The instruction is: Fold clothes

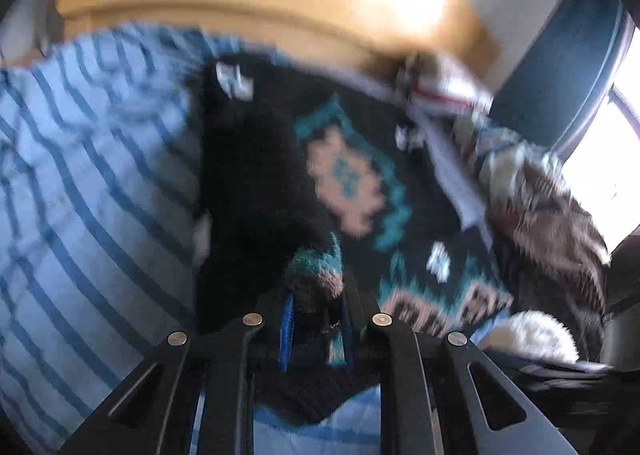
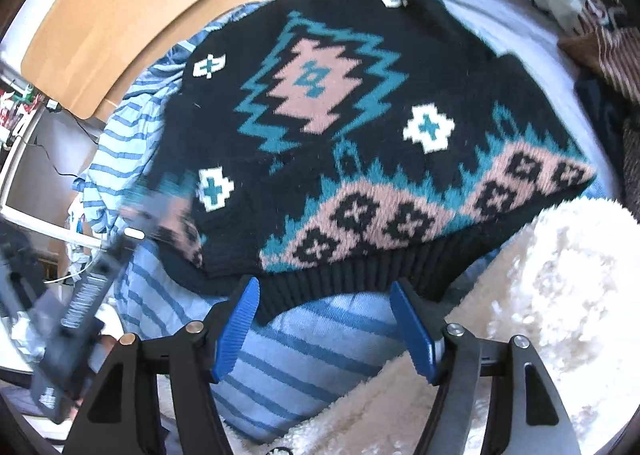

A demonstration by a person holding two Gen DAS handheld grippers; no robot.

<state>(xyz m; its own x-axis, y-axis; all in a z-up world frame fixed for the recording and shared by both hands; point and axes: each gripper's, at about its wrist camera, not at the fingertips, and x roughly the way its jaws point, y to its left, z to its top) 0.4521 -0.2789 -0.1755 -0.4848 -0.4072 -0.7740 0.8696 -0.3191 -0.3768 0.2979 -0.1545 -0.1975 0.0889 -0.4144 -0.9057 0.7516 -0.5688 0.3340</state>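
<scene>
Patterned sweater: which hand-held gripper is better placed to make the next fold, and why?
Probably the left hand-held gripper: it is shut on the patterned sweater, at a cuff. The right hand-held gripper is open, empty, near the ribbed hem.

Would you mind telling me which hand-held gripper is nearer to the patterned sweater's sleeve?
Left. The left hand-held gripper is shut on the sleeve; the right hand-held gripper is open just short of the sweater's ribbed hem.

No readable text or labels, print on the left gripper (image 2: 76, 319) seemingly too blurred
</scene>
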